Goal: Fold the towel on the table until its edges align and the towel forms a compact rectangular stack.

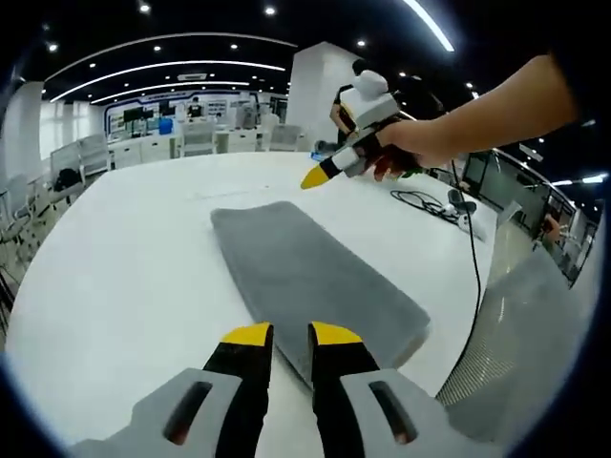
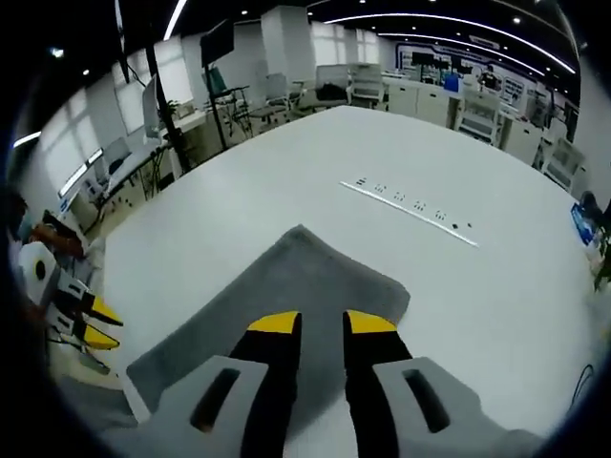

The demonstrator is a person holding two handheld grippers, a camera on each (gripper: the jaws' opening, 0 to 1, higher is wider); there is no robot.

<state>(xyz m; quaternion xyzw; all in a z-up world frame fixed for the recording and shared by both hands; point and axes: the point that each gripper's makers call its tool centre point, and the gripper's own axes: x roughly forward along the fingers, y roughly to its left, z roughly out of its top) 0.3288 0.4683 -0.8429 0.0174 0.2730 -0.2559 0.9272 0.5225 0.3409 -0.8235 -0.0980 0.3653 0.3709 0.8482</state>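
In the left gripper view the person's bare right forearm reaches in from the right, and the hand [image 1: 420, 143] grips the right tool [image 1: 318, 176] above the far side of the white worktop [image 1: 115, 267]. That tool's yellow tips point left and appear pressed together, holding nothing. The left tool [image 1: 290, 334] rises from the near edge, its black jaws capped in yellow, a narrow gap between them and nothing in it. Its tips sit over the near end of the towel [image 1: 305, 277].

The towel is grey, soft and napped, and lies folded into a long thick rectangle with rounded edges, flat on the smooth worktop and running from near to far. A black cable [image 1: 434, 205] trails over the worktop's right side.

In the right gripper view the right tool [image 2: 323, 322] hangs over the towel [image 2: 286, 277], jaws slightly apart and empty. The left tool [image 2: 95, 322] shows at the left edge, and a row of small marks [image 2: 410, 212] crosses the worktop beyond.
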